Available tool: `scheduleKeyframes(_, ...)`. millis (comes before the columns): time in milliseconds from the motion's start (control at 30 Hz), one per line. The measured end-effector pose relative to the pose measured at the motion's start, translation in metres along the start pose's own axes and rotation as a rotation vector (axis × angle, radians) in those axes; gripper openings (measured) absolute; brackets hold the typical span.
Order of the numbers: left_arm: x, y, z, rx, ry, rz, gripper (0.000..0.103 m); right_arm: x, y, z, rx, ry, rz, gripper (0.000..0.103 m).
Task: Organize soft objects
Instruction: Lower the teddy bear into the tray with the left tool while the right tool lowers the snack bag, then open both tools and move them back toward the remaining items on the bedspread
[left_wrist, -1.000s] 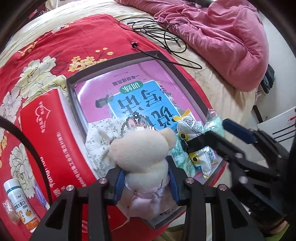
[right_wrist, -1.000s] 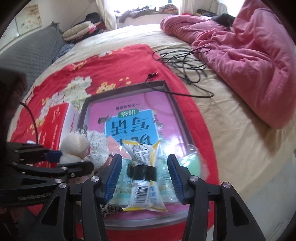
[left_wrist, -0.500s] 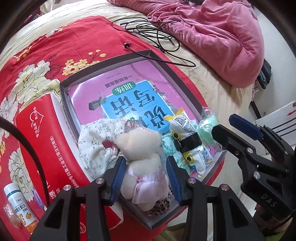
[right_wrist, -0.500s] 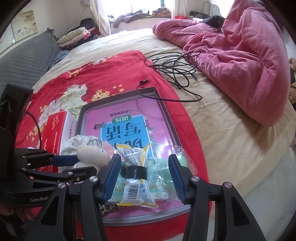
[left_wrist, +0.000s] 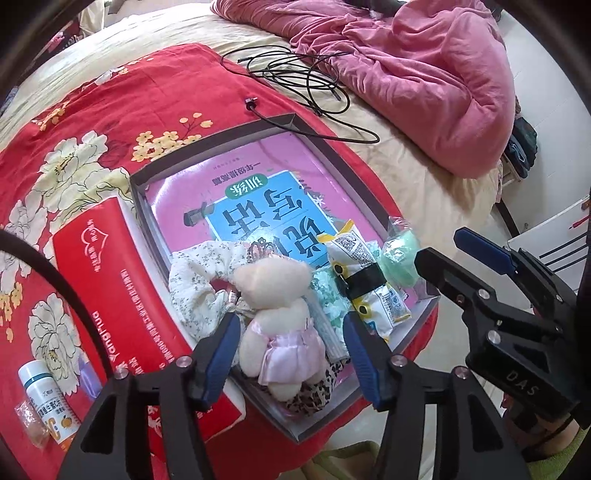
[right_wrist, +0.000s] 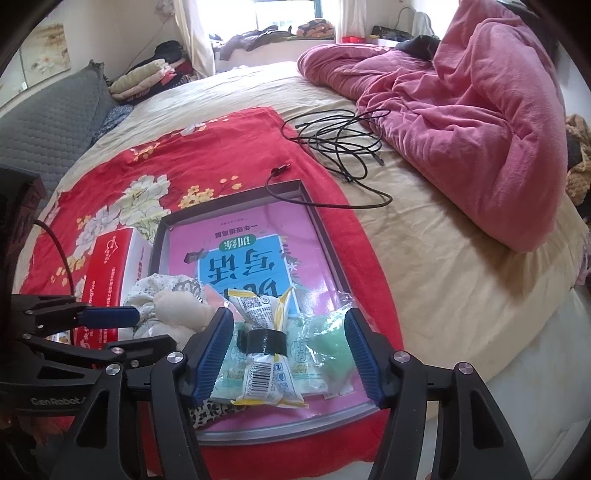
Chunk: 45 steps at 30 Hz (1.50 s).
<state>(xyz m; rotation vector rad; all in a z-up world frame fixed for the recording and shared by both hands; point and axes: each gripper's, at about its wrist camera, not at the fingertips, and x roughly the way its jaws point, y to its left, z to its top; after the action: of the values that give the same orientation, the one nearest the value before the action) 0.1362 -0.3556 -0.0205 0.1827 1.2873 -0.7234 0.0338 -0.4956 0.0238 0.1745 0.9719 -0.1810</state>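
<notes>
left claw (left_wrist: 291, 341): opening, angled down | right claw (right_wrist: 290, 350): opening, angled down

Open room over the far half of the shallow grey tray (left_wrist: 334, 157), toward 12 o'clock, above the flat pink-and-blue book cover (left_wrist: 236, 206). Blocked at 9 o'clock by the red cardboard box (left_wrist: 122, 295); black coiled cable (left_wrist: 306, 79) draped across the tray's far corner.

Cream plush bear (left_wrist: 275, 295) (pink dress); red floral blanket (left_wrist: 92, 122); pink-and-blue book (left_wrist: 258, 206); yellow-white snack packet (right_wrist: 264, 354).
</notes>
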Motion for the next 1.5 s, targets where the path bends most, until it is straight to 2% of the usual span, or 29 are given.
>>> scheduleKeyframes(67,-0.005,0.001,-0.001,-0.005,-0.006,0.014,0.065,-0.002,-0.001,0.0,0.008,-0.005,-0.008,0.065)
scheduleKeyframes(267,-0.022,-0.001,-0.006,-0.008,-0.024,0.014,0.068,-0.012,0.001,0.0,0.012,-0.033,-0.027,0.071)
scheduleKeyframes(367,-0.033,-0.003,-0.008,-0.003,-0.041,0.023,0.074,-0.017,0.004,0.001,0.009,-0.047,-0.038,0.072)
scheduleKeyframes(667,-0.073,0.005,-0.026,-0.023,-0.101,0.047,0.078,-0.032,0.02,0.003,-0.015,-0.075,-0.047,0.074)
scheduleKeyframes(933,-0.101,0.04,-0.051,-0.099,-0.125,0.091,0.079,-0.041,0.054,0.007,-0.061,-0.093,-0.03,0.075)
scheduleKeyframes(1200,-0.13,0.076,-0.073,-0.168,-0.166,0.104,0.079,-0.052,0.098,0.011,-0.137,-0.116,-0.003,0.077)
scheduleKeyframes(1500,-0.162,0.137,-0.112,-0.282,-0.204,0.164,0.079,-0.058,0.166,0.003,-0.259,-0.116,0.061,0.077)
